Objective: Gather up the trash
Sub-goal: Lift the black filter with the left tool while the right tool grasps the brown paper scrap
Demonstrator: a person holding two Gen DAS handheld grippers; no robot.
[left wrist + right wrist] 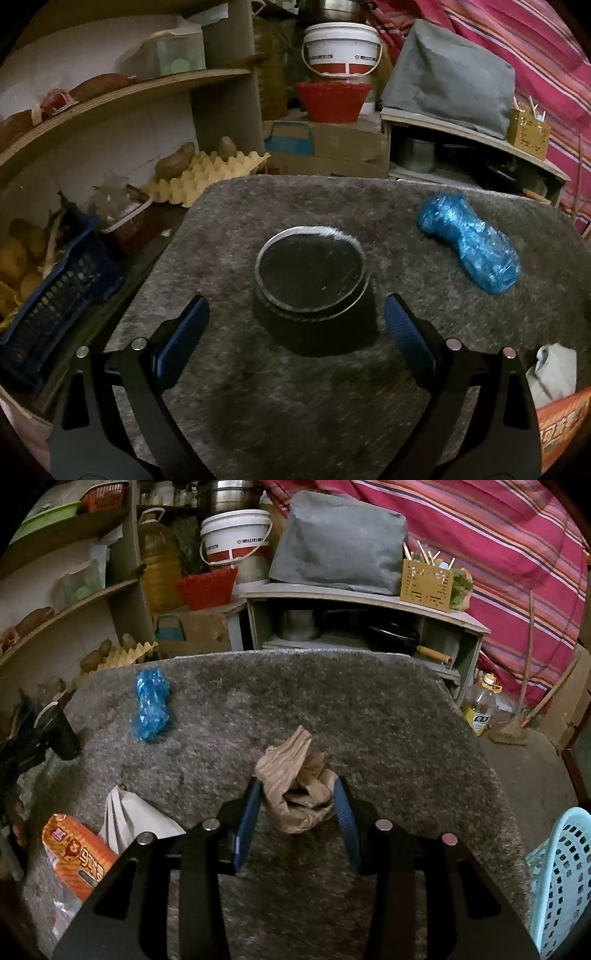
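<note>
The right hand-held gripper [298,805] was clamped on crumpled brown paper [295,790], presumably bound for the blue basket [557,871]; the left hand-held gripper [295,325] stood apart, empty.

Orange packet [79,853]: Chinese print, unreadable; white bucket [236,535] label illegible.

Dim room, wooden shelves [122,92], striped cloth [498,554]
</note>
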